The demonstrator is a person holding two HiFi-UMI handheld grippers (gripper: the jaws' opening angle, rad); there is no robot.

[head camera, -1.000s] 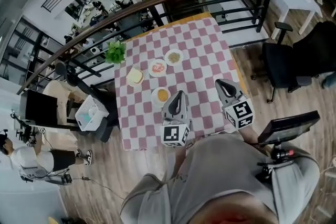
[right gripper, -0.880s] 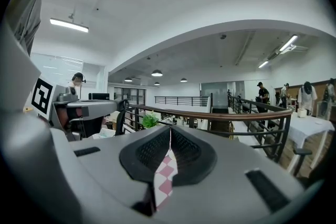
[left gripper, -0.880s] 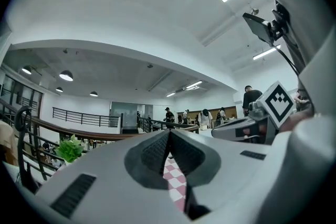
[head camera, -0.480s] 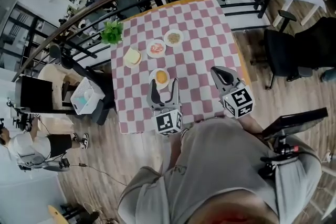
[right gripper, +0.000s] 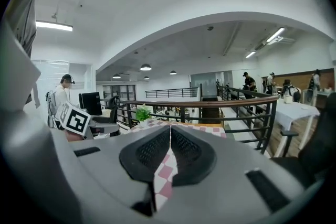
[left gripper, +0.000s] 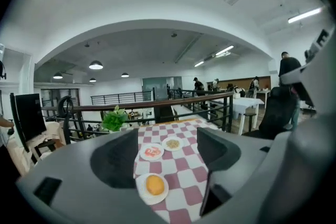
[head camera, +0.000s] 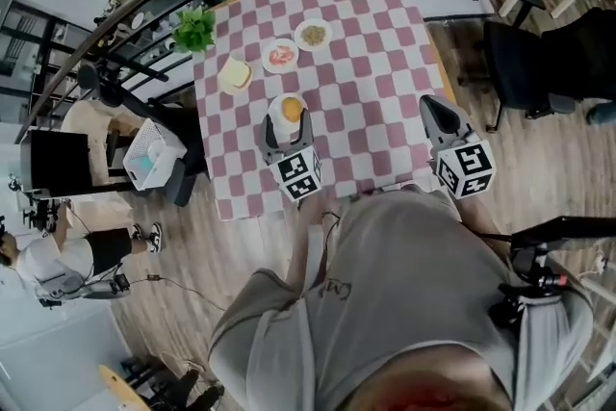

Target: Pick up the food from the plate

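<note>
- Since a second ago, the left gripper (head camera: 286, 132) has moved forward to the nearest plate (head camera: 272, 111), its jaws parting.
- Coming down off-centre could clip the rim and, I'd guess, tip or slide the round orange food (head camera: 291, 109).
- Left jaws are wide and opening, touching nothing. The food sits on its plate just ahead.
- The right gripper (head camera: 435, 111) is closed and empty, by the table's (head camera: 375, 63) edge.

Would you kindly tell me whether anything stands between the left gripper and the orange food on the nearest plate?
Nothing visible does. The left gripper is opening its jaws, and the orange food sits on its plate straight ahead of them, untouched.
</note>
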